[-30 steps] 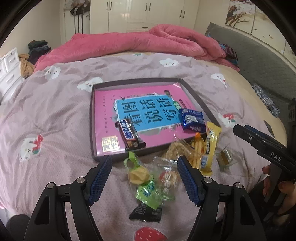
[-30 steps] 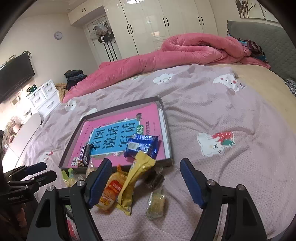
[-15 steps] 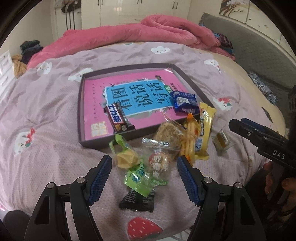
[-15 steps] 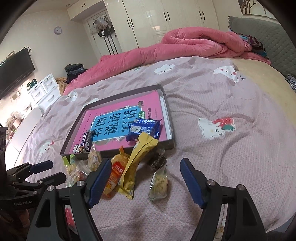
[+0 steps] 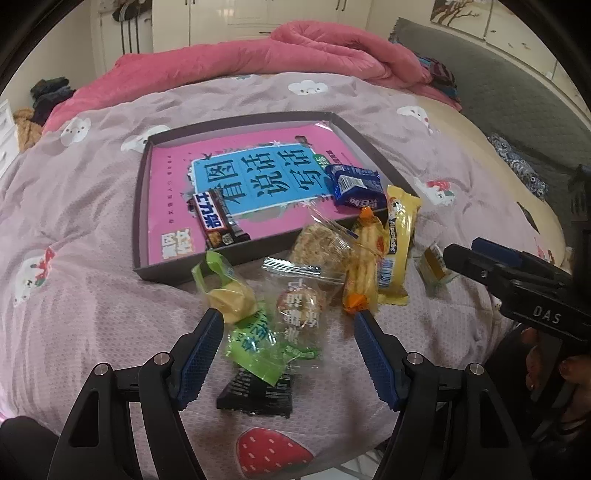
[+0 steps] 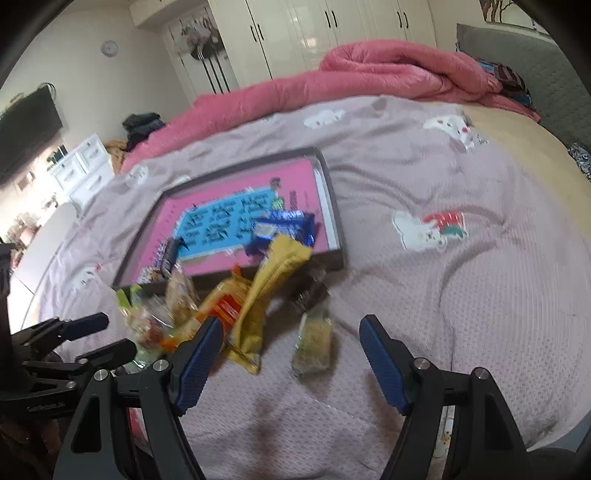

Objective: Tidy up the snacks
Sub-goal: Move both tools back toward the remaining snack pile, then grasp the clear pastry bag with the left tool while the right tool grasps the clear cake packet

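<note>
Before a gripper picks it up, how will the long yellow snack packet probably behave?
The long yellow snack packet looks light. Its crinkled film will probably bend and may slip. One end leans on the tray rim, so it may slide when lifted.

This is a bedroom in a home: a bed (image 5: 92,206) with a mauve cartoon-print cover, a rumpled pink quilt (image 5: 258,51) at its far side, a grey padded headboard (image 5: 517,110), cream wardrobe doors (image 6: 332,33), a white chest of drawers (image 6: 81,170), and a wall-mounted television (image 6: 26,136).
</note>
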A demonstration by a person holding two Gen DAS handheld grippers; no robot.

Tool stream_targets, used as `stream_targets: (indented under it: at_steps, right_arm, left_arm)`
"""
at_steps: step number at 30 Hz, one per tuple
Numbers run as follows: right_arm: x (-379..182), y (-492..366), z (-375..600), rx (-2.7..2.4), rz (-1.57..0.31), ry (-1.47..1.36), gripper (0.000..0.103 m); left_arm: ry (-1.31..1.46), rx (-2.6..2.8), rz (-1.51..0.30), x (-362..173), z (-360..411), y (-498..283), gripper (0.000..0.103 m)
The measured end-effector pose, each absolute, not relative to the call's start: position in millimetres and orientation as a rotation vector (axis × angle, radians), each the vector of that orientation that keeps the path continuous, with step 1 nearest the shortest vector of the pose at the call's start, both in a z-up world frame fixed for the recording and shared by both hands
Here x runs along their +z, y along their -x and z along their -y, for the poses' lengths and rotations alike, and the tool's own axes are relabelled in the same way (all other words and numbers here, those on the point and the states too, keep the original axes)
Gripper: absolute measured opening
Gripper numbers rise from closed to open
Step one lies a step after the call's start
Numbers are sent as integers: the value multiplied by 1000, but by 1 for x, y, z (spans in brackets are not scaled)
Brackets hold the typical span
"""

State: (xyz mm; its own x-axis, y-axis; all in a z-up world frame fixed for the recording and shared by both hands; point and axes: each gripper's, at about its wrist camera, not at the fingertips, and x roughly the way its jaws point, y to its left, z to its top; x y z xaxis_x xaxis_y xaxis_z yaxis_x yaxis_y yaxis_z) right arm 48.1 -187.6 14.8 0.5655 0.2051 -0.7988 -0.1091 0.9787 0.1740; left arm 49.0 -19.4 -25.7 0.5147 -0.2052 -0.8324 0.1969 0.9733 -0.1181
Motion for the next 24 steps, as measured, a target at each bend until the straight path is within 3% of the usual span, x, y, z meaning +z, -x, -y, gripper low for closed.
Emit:
stream_targets:
  at_steps: [10,12,16,18,24]
  right_arm:
    - [-2,-55,196,166,-1021,-150,76]
    - [-4,-56,195,170,-1024,-148,75]
    - [-7,-58,192,181,-1028,-141,67]
    - [-9,-59,192,182,-1033,-144,64]
    - [-14,-61,193,188,-1043,-150,50]
  left_arm:
    - [17,-240,-1000,-30,20,-52,74]
    - [21,-246,-1000,-31,20,-53,69]
    - [18,-249,-1005,-34,21,-54,63]
    - [19,-255,-1008,-35,22,-55,55]
    - [22,-260,-1021,-40,26,-59,47]
